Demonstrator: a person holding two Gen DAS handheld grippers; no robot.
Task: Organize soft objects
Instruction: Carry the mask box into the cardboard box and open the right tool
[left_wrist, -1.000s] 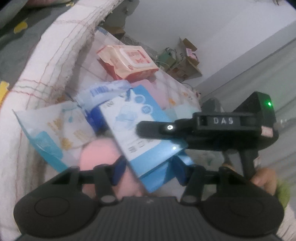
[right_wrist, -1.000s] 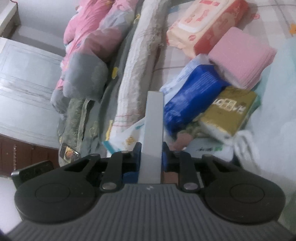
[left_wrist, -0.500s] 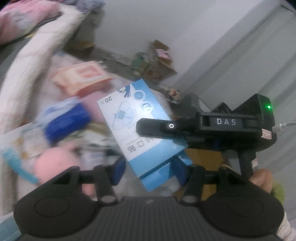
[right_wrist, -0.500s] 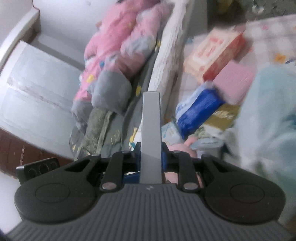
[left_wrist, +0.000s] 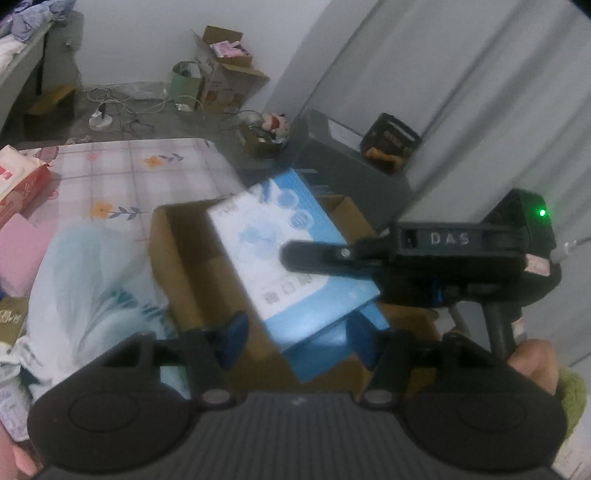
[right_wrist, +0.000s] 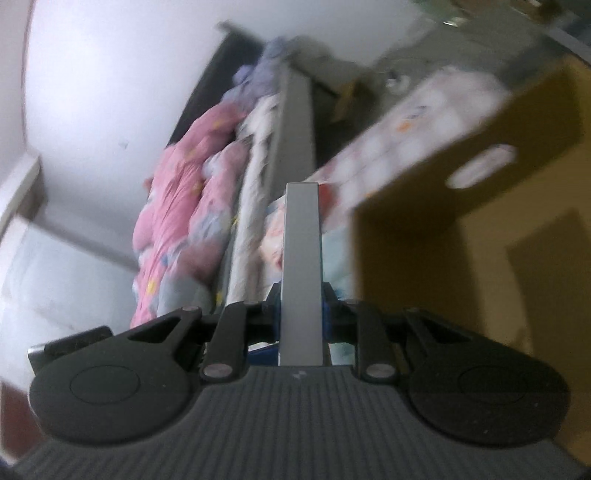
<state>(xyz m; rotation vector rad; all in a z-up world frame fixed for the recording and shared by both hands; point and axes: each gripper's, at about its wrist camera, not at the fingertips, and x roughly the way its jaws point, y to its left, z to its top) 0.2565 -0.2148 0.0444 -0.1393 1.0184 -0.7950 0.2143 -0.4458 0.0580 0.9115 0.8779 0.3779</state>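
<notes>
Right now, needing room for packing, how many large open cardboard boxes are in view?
2: near box under the blue packet, far box on the floor by the wall. Others may be hidden.

A home bedroom; floral bedsheet (left_wrist: 122, 173), heaped pink quilt (right_wrist: 177, 206), cardboard boxes (left_wrist: 221, 74) along the wall

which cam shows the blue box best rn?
Left wrist: the blue box shows its printed face, over the open cardboard box, with the right tool clamped on it. Right wrist gives only its thin grey edge.
</notes>
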